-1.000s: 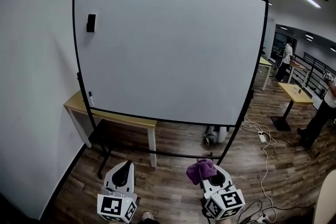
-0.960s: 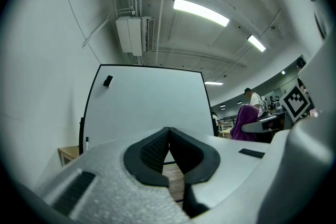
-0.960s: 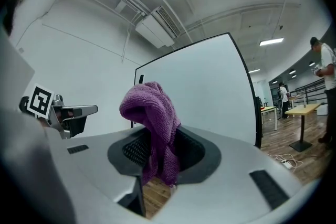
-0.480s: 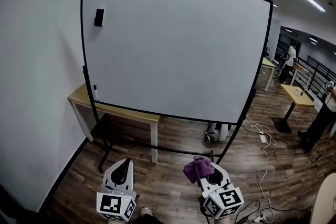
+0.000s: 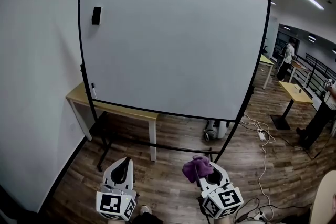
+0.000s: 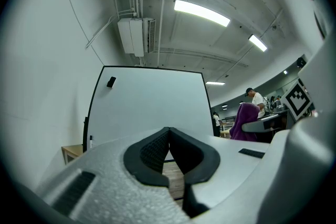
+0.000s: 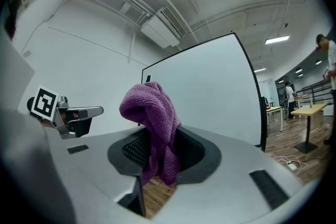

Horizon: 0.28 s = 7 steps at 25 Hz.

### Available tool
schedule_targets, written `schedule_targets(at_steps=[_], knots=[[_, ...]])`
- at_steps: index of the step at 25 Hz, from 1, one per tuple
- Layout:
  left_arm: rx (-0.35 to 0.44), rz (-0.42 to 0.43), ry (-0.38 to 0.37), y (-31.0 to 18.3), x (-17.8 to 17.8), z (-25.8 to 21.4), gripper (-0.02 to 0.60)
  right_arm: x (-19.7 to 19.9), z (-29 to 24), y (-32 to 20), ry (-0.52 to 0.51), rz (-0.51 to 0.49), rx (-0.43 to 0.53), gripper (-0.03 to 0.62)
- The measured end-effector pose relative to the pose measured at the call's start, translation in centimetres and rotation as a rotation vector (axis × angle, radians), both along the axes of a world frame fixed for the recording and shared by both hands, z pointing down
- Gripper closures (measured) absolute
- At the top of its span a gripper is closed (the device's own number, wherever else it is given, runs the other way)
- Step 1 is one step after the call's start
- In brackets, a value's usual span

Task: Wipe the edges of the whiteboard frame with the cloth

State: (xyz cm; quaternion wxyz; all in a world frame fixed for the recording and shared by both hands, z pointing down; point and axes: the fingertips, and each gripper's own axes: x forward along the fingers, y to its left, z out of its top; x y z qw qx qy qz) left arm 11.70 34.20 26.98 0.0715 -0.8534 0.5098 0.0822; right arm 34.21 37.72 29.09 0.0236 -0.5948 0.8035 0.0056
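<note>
Open office, wood floor. The whiteboard (image 5: 173,44) stands on its wheeled stand by the left wall, its black frame (image 5: 157,113) visible all round.

Change over the last second: slight. The board has shifted a little right and up in the head view, and both tools remain low, well short of it.

Right gripper (image 5: 202,176): clamped on the purple cloth (image 5: 197,168), which bunches above the jaw tips. Left gripper (image 5: 122,171): jaws together, nothing between them.

The cloth is well apart from the frame, and no edge is being touched.

Judgement: still the approach, wiping not begun. The bottom rail lies nearest the cloth.
</note>
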Motion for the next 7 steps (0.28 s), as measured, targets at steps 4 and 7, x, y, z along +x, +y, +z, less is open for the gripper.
schedule_targets(at_steps=[4,7], knots=[[0.001,-0.001,0.005,-0.05,-0.03,0.08,0.565,-0.06,-0.01,0.07,0.001,0.000,0.006,0.477],[0.000,0.003,0.004,-0.07,0.23,0.22,0.565,0.14,0.02,0.16,0.002,0.002,0.010,0.477]])
